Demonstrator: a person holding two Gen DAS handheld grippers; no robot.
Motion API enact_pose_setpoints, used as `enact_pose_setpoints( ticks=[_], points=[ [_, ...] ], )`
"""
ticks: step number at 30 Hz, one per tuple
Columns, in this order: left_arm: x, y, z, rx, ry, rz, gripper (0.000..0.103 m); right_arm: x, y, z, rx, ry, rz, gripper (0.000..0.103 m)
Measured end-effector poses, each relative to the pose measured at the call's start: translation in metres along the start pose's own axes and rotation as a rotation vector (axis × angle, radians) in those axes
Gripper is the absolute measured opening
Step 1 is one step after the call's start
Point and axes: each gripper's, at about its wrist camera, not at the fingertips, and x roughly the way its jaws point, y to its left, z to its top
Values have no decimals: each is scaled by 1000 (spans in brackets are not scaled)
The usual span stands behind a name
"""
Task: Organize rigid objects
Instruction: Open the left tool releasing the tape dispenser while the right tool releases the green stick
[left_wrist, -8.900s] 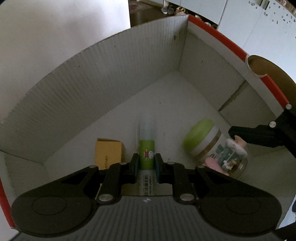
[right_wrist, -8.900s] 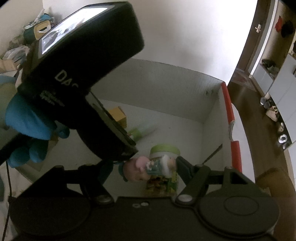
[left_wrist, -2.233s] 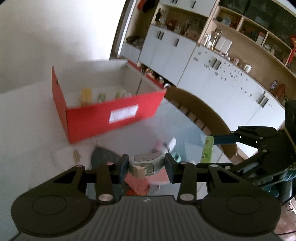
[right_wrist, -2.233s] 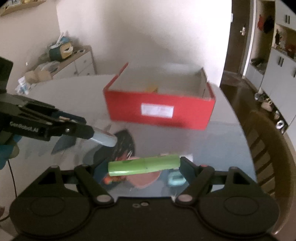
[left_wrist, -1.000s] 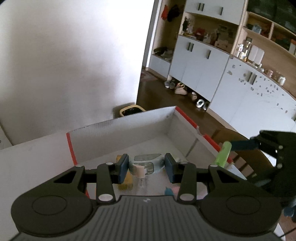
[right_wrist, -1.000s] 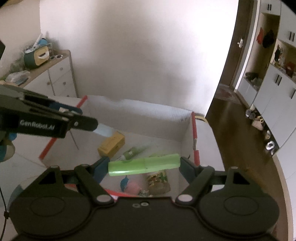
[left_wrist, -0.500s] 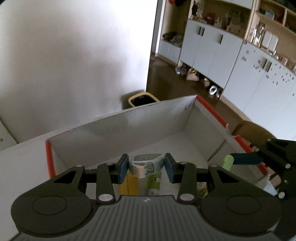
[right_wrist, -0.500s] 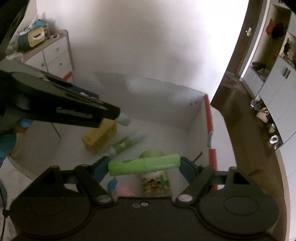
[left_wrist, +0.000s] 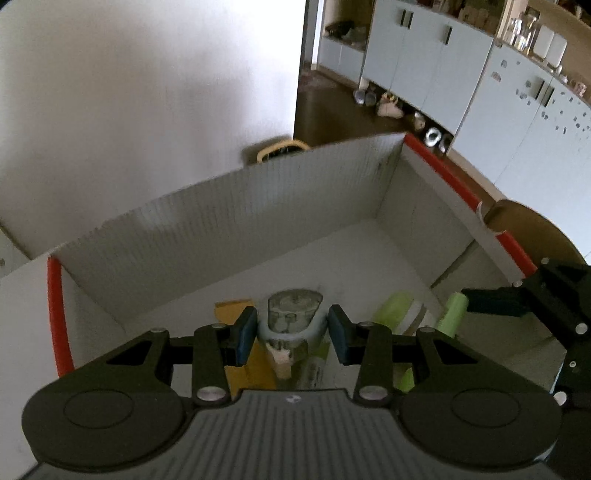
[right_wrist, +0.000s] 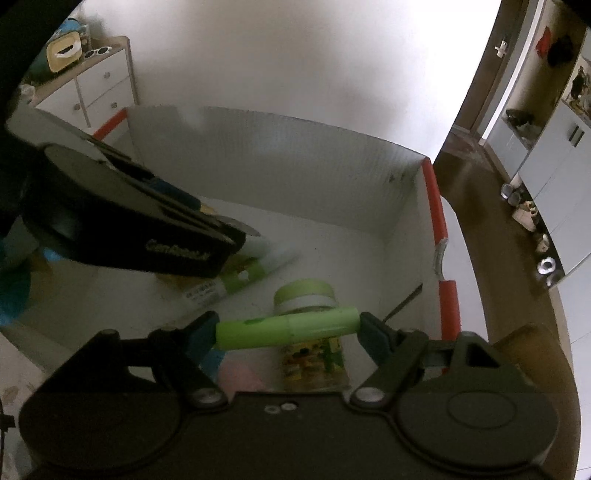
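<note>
My left gripper (left_wrist: 291, 334) is shut on a pale blue oval case (left_wrist: 291, 314) and hangs over the near left part of the red box with white inner walls (left_wrist: 258, 218). My right gripper (right_wrist: 286, 328) is shut on a bright green marker (right_wrist: 284, 326), gripped end to end and lying crosswise. It hovers above a green-lidded jar (right_wrist: 304, 295) on the box floor. In the left wrist view the marker (left_wrist: 452, 312) and the right gripper's fingers (left_wrist: 491, 295) show at the right. The left gripper's dark body (right_wrist: 147, 229) fills the left of the right wrist view.
On the box floor lie a yellow carton (left_wrist: 234, 308), a green-and-white tube (right_wrist: 236, 278) and a pink item (right_wrist: 236, 373) under my right gripper. The far right corner of the floor (left_wrist: 351, 258) is bare. A wooden chair back (left_wrist: 517, 218) stands beyond the right rim.
Both grippers have sunk and moved in over the box, which now fills more of each view. Each still grips the same load; the left gripper now overlaps the box's left in the right view.
</note>
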Motion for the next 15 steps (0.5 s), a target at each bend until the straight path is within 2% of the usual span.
enact_pose_setpoints(
  ticks=[4, 15],
  points=[
    [6, 1, -2, -5, 62, -5, 41, 1, 3, 2, -2, 6, 6, 81],
    [17, -11, 4, 69, 125, 8, 40, 11, 4, -1, -3, 36, 20, 81]
  ],
)
